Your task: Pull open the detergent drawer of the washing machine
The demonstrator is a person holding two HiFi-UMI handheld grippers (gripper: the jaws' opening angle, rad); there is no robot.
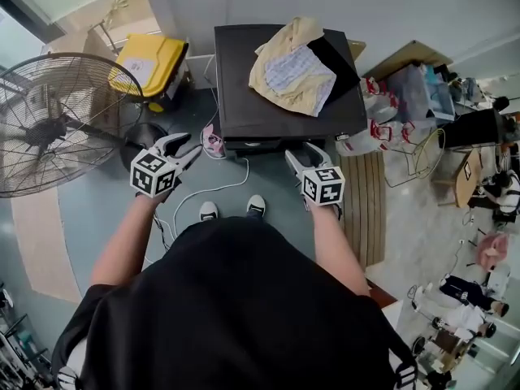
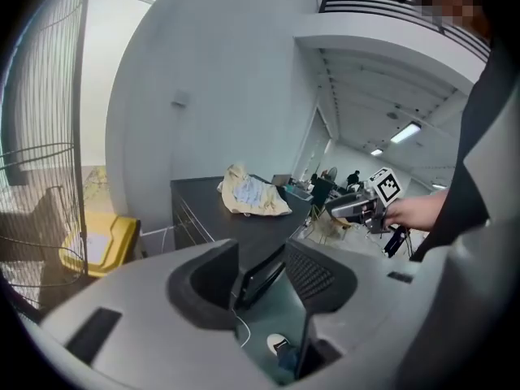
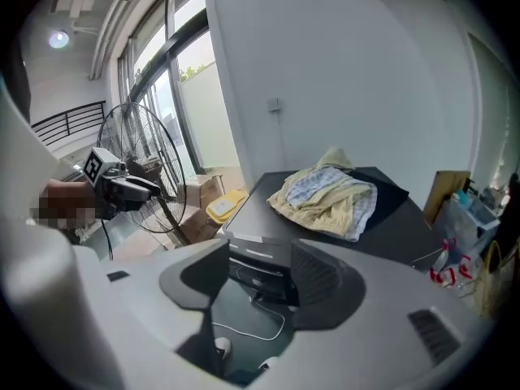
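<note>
The dark washing machine (image 1: 276, 96) stands against the wall with a heap of yellowish clothes (image 1: 291, 70) on its lid. Its front control strip (image 3: 258, 257) faces me; I cannot pick out the drawer's outline. My left gripper (image 1: 192, 143) hovers open at the machine's front left corner, with nothing between its jaws. My right gripper (image 1: 301, 151) hangs open just before the front right part, also empty. In the left gripper view my left gripper (image 2: 260, 270) frames the machine's corner. My right gripper (image 3: 260, 270) looks at the front strip from slightly above.
A large pedestal fan (image 1: 49, 124) stands at the left, a yellow bin (image 1: 150, 63) behind it. A white cable (image 1: 219, 187) trails over the floor near my shoes (image 1: 231, 210). A wooden slatted board (image 1: 366, 201) and bags (image 1: 382, 128) sit to the machine's right.
</note>
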